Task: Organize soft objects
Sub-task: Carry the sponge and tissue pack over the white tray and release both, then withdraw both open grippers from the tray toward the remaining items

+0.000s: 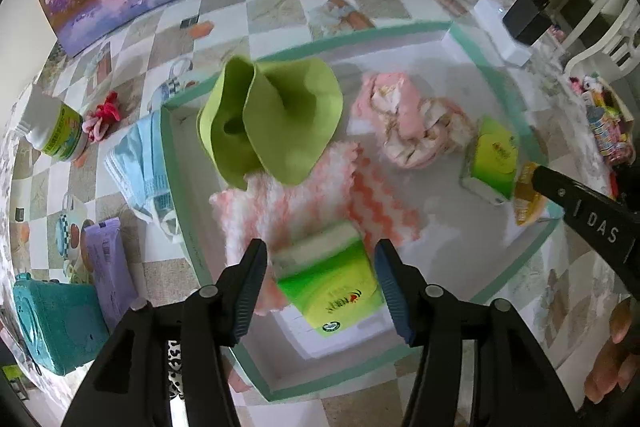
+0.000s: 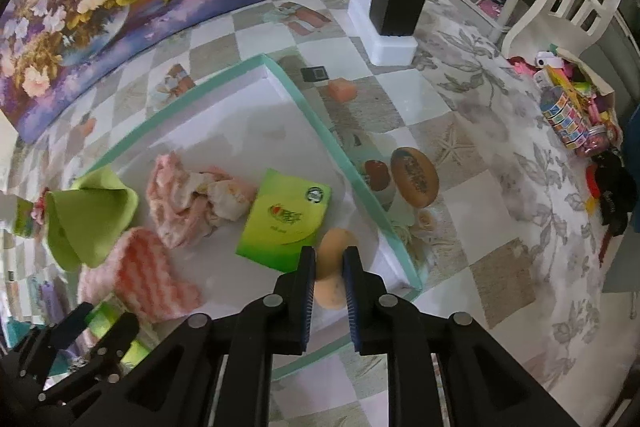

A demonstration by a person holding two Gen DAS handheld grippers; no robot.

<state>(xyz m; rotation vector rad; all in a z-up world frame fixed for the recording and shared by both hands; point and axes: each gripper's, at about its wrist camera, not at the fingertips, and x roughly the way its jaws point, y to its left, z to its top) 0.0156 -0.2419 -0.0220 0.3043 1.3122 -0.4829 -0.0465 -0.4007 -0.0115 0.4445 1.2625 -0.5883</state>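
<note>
Nearest the left-wrist lens: left gripper (image 1: 320, 287), pointing steeply down into tray (image 1: 176, 187), fingers apart on either side of a green tissue pack (image 1: 328, 291); no pad seen pressing it, near end of pack blurred. Nearest the right-wrist lens: right gripper (image 2: 329, 287), also pointing steeply down, fingers almost together and pinched on an orange sponge (image 2: 334, 267), lower half hidden between the pads. Inside tray, counted: two green tissue packs, second one (image 2: 286, 219) toward the right wall; one green cloth (image 1: 272, 119), curled; one striped pink cloth (image 1: 288, 199), partly under the first pack; one crumpled pink cloth (image 1: 412, 123). Outside tray, left: blue masks (image 1: 136, 163), purple pack (image 1: 108, 267), teal box (image 1: 56, 323), jar (image 1: 56, 135), all cut short by the fisheye edge.
</note>
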